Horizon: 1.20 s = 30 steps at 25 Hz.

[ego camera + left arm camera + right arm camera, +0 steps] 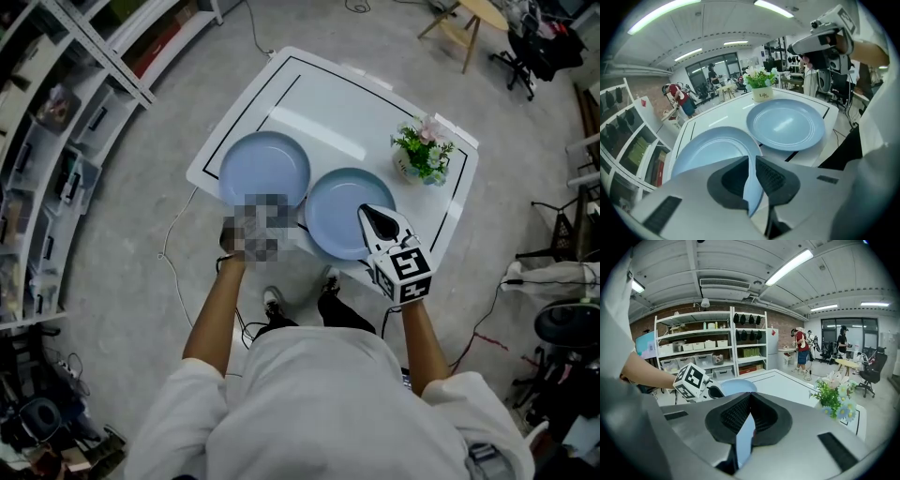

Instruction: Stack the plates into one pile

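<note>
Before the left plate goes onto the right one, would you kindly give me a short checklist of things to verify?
1. Grip: the left gripper is clamped on the rim of the left plate: ok.
2. Lift: the left plate is off the table: cannot tell.
3. Target: the right plate lies flat and bare: ok.
4. Path: the right gripper is clear of the right plate: not ok. Shut and empty, it hangs over that plate's near rim, probably in the way.
5. Surroundings: the flower pot stands apart from both plates: ok.
</note>
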Each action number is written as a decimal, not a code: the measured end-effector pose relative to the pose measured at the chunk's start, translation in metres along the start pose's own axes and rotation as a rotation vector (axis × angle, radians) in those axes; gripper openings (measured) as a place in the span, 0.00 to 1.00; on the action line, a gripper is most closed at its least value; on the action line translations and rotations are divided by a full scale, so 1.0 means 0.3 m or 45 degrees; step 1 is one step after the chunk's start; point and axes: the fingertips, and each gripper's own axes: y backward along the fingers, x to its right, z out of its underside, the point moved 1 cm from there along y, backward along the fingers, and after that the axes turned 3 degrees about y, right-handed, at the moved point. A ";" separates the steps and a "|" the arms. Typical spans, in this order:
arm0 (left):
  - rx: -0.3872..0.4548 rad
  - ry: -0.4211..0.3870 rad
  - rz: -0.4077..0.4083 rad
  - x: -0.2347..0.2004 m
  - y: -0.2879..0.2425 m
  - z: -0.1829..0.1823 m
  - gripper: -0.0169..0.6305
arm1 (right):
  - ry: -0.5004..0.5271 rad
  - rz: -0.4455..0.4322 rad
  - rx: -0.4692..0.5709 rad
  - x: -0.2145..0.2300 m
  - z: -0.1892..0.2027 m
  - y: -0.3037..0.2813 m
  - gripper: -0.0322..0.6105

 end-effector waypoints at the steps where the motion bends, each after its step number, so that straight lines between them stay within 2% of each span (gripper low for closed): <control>1: 0.013 0.005 0.016 0.003 0.007 -0.002 0.12 | 0.000 0.007 -0.001 -0.012 -0.001 0.003 0.07; 6: 0.112 0.045 0.031 0.005 0.077 0.006 0.12 | 0.003 0.009 -0.050 -0.096 0.026 -0.020 0.08; 7: 0.149 0.073 0.028 0.005 0.103 0.005 0.12 | 0.013 0.006 -0.066 -0.116 0.035 -0.028 0.11; 12: 0.330 0.249 0.032 -0.001 0.247 0.017 0.09 | 0.095 -0.036 -0.169 -0.207 0.091 -0.105 0.27; 15: 0.432 0.398 0.050 -0.011 0.336 0.047 0.06 | 0.133 -0.098 -0.285 -0.264 0.173 -0.184 0.35; 19: 0.517 0.533 0.048 -0.010 0.418 0.111 0.06 | 0.175 -0.127 -0.434 -0.303 0.294 -0.279 0.38; 25: 0.486 0.539 0.060 0.033 0.491 0.263 0.06 | 0.228 -0.092 -0.650 -0.323 0.450 -0.340 0.37; 28: 0.468 0.520 0.073 0.051 0.523 0.328 0.06 | 0.340 -0.080 -0.739 -0.341 0.517 -0.363 0.36; 30: 0.452 0.464 0.082 0.075 0.540 0.359 0.06 | 0.433 -0.052 -0.773 -0.350 0.545 -0.366 0.26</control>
